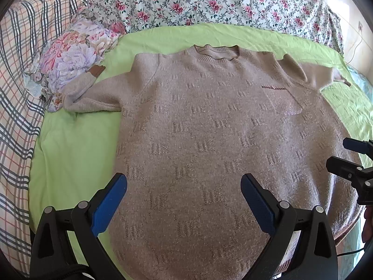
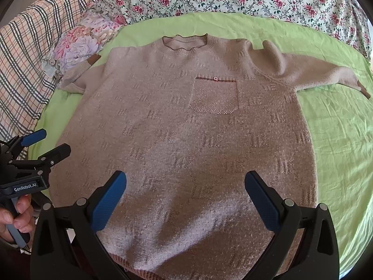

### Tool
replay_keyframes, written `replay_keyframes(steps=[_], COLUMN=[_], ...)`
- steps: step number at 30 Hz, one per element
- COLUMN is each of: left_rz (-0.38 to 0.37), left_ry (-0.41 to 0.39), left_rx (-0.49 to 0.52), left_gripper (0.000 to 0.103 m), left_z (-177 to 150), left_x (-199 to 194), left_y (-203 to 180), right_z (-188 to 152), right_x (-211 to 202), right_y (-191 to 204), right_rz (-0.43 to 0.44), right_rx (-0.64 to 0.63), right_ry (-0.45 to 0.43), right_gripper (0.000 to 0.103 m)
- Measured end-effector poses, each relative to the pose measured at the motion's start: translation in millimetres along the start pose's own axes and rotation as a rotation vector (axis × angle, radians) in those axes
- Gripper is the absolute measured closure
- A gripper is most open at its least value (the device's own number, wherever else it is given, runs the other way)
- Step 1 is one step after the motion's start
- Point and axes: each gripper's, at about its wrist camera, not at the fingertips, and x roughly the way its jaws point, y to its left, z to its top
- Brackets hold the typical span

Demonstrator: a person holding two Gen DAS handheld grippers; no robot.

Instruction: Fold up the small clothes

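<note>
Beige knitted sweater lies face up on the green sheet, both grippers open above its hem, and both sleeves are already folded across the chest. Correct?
Not quite: the beige knitted sweater on the green sheet has both sleeves spread outward, as the right wrist view shows. Left gripper and right gripper are open.

Bare green sheet (image 2: 338, 140) flanks the sweater (image 2: 186, 140); a floral pillow (image 1: 72, 56) crowds one sleeve.
</note>
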Motion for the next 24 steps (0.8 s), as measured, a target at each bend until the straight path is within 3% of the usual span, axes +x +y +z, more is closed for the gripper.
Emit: replay_keyframes(steps=[9,16,24], left_rz=[0.004,-0.003,-0.014], left_ry=[0.004,0.016,0.020], left_rx=[0.004,0.001,-0.025], left_gripper=[0.005,0.004,0.004], left_z=[4,15,32], left_x=[1,8,21], left_y=[1,3,7], right_z=[3,9,25], right_x=[-2,-2,-14], right_y=[-1,-10,-60], right_rz=[0.010,-0.016,0.028], right_rx=[0.006,0.000,0.133], right_ry=[-0.006,-0.072,-0.099], right_gripper=[0.002,0.002,0.002])
